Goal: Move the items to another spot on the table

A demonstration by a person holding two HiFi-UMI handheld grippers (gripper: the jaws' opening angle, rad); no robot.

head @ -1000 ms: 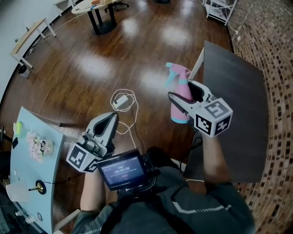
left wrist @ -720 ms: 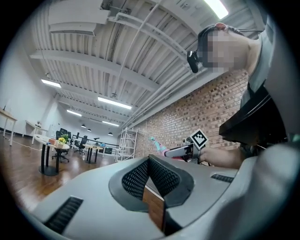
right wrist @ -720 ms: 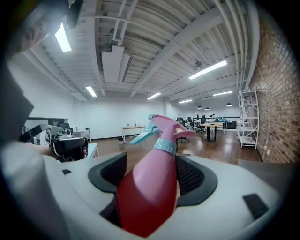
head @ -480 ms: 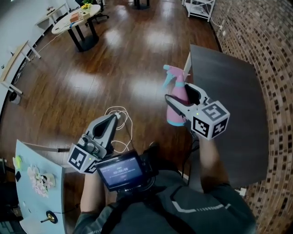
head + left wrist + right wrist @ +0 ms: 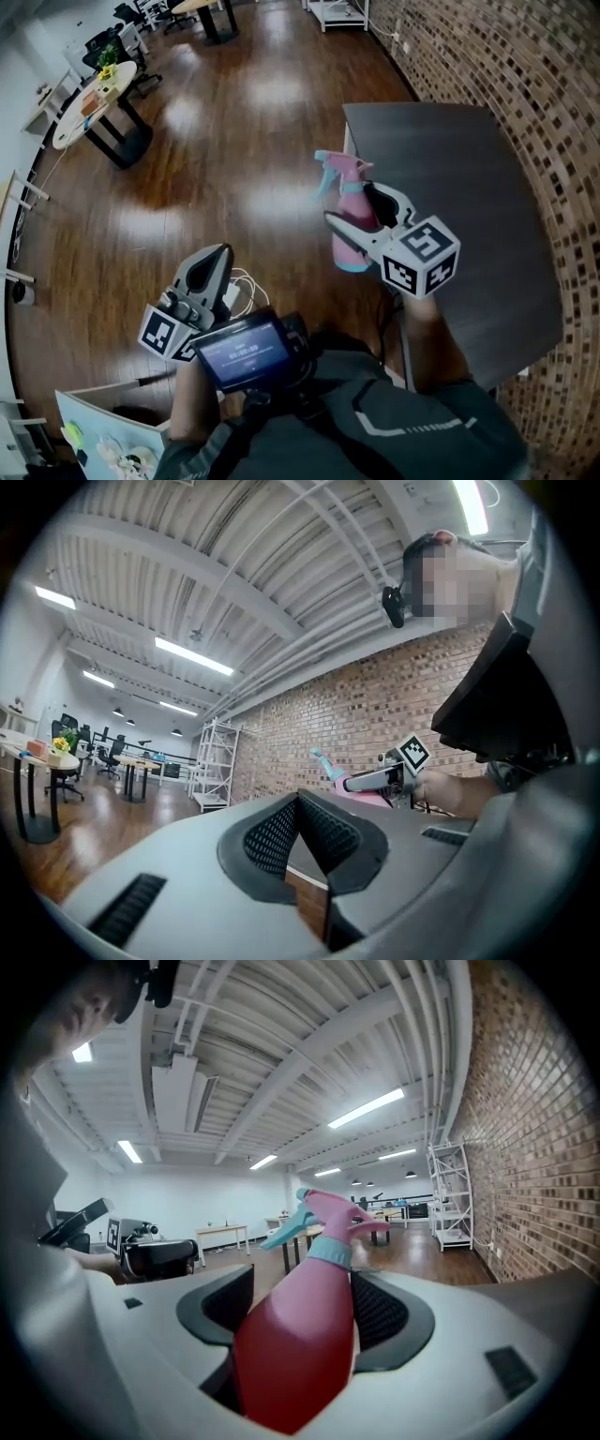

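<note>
Right claw (image 5: pixel 347 202) grips a pink bottle (image 5: pixel 348 225) mid-frame, aloft just off the left edge of the dark bench (image 5: pixel 469 216). Best carried right over the bare top and set down upright, base flat, before release. Left claw (image 5: pixel 217 265), lower left, is closed and empty. Glossy wood floor (image 5: pixel 234 141); brick wall (image 5: pixel 525 84) at right.

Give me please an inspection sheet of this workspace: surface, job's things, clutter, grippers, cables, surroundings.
Surface: dark table, nothing on its top.
Job's things: pink spray bottle, held in the air near the table's left edge.
Clutter: small items on a light blue table at lower left.
Grippers: right gripper fingers closed on the bottle's body; left gripper fingers together, empty.
Cables: white cable on the floor by the left gripper.
Surroundings: wooden floor, brick wall, round table.
</note>
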